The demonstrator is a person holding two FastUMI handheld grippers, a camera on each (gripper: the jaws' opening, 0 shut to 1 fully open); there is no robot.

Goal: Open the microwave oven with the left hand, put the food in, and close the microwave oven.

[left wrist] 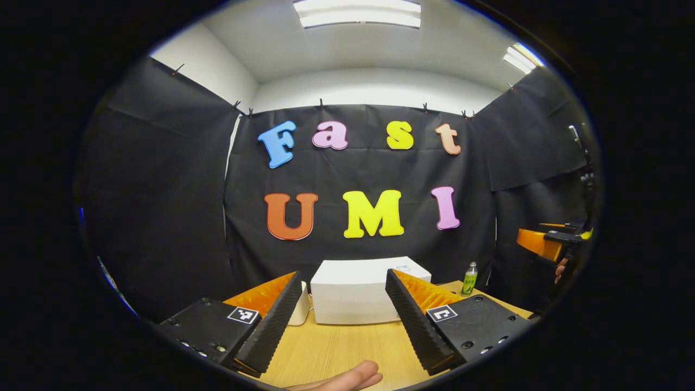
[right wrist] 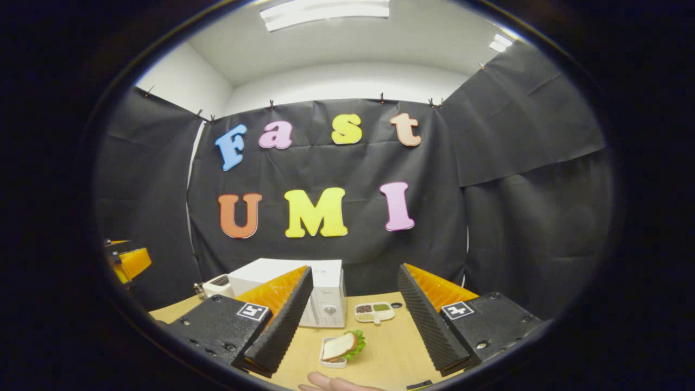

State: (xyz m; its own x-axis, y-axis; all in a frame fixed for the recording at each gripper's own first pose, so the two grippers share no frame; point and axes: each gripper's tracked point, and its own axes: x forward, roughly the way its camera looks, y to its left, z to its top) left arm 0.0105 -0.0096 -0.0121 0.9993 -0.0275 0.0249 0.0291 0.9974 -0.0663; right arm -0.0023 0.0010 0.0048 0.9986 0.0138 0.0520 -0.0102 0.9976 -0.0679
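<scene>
The white microwave [left wrist: 353,296] stands at the back of the wooden table [left wrist: 336,347], its door apparently shut. My left gripper [left wrist: 343,277] is open and empty, well short of it. In the right gripper view the microwave [right wrist: 326,282] shows its dial panel, its front partly hidden behind a finger. A sandwich with lettuce on a small white dish [right wrist: 341,347] lies in front of it. My right gripper [right wrist: 354,270] hangs open above the table, the sandwich low between its fingers and apart from them.
A small divided tray of grains [right wrist: 374,311] sits right of the microwave, with a white toaster [right wrist: 217,285] on its left. A green bottle [left wrist: 469,278] stands at the back right. The other gripper [left wrist: 543,241] and a hand [left wrist: 560,269] show far right. Fingers [left wrist: 347,377] lie at the near edge.
</scene>
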